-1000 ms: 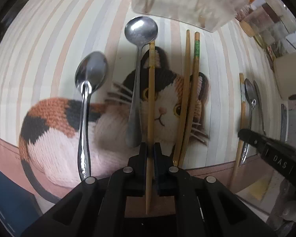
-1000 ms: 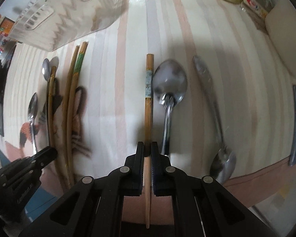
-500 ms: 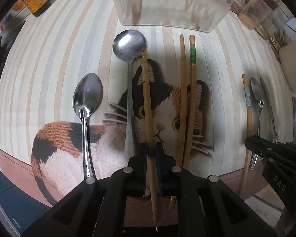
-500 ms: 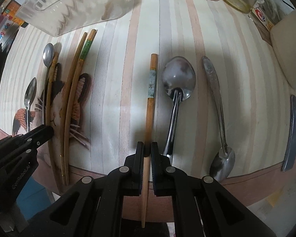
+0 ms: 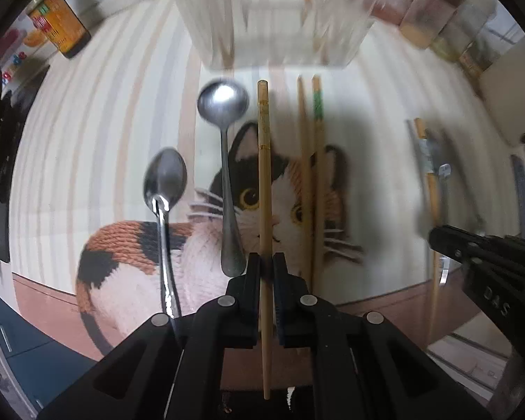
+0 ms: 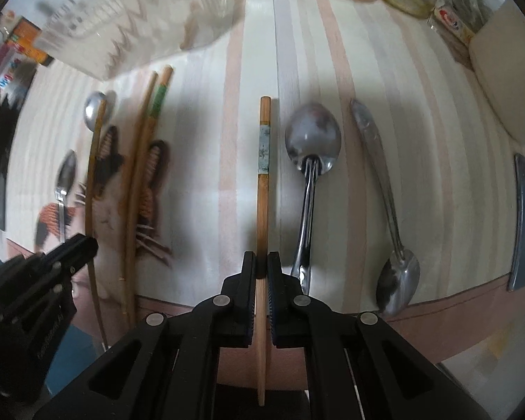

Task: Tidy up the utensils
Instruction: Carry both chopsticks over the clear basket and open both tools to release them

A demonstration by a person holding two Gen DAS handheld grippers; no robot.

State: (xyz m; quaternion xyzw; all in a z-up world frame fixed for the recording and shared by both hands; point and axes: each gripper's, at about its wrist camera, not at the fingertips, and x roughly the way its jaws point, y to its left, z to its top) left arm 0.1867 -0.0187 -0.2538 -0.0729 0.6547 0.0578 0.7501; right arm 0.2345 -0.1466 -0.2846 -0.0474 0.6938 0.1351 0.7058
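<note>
The left gripper (image 5: 266, 262) pinches 1 bamboo chopstick (image 5: 264, 161) above the cat-print mat (image 5: 129, 245), its jaws pressed onto the shaft; on the mat, 2 spoons (image 5: 223, 105) lie left of this chopstick and 2 more chopsticks (image 5: 311, 175) lie right of it. The right gripper (image 6: 261, 262), beyond the mat's right side, pinches a grey-banded chopstick (image 6: 263, 175) over the striped cloth (image 6: 199, 161), with 2 spoons (image 6: 313, 140) right of that chopstick. A clear plastic basket (image 5: 280, 17) stands just beyond the mat's far edge.
</note>
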